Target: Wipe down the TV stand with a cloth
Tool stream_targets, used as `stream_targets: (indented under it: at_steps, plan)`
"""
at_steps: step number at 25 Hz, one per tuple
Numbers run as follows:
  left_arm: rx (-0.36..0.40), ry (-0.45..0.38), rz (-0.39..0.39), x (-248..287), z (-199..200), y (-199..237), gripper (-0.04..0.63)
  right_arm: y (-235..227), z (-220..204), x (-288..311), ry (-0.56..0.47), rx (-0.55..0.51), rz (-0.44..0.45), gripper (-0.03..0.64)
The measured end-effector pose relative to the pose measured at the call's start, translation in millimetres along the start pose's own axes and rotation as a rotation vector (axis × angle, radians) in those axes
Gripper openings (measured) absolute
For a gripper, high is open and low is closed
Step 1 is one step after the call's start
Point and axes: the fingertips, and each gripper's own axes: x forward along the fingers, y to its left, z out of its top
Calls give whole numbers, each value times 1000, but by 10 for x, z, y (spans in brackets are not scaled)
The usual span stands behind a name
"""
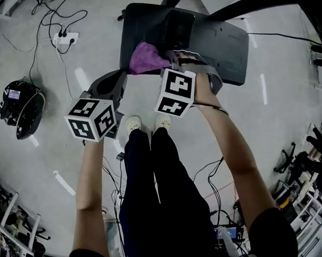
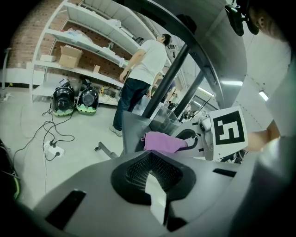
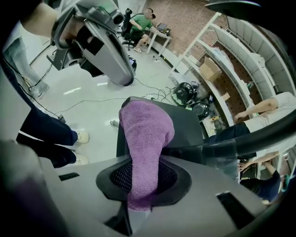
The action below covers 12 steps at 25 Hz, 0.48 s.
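Note:
The TV stand's dark base plate [image 1: 221,43] lies on the floor ahead of my feet, and its black post [image 2: 171,78] slants upward. A purple cloth [image 1: 146,58] rests on the plate's near left part. My right gripper [image 1: 168,60] is shut on that cloth, which bulges out past the jaws [image 3: 145,134] over the base plate [image 3: 189,125]. My left gripper [image 1: 118,78] hovers to the left of the plate, off its edge, with its jaws together and nothing in them. From the left gripper [image 2: 152,173] I see the cloth [image 2: 162,141] and the right gripper's marker cube.
A power strip [image 1: 65,38] with trailing cables lies at the far left on the floor. A black helmet-like unit [image 1: 21,107] sits left. My white shoes [image 1: 133,123] stand just below the plate. A person [image 2: 141,65] stands by shelves [image 2: 69,41]. Racks crowd the right edge [image 1: 312,166].

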Motion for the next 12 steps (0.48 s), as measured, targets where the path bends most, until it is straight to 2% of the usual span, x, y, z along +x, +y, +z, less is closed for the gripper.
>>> stream_targets:
  at_steps: [12]
  plan:
    - [40, 44, -48, 330, -92, -464, 8, 11, -585, -59, 28, 19, -8, 89]
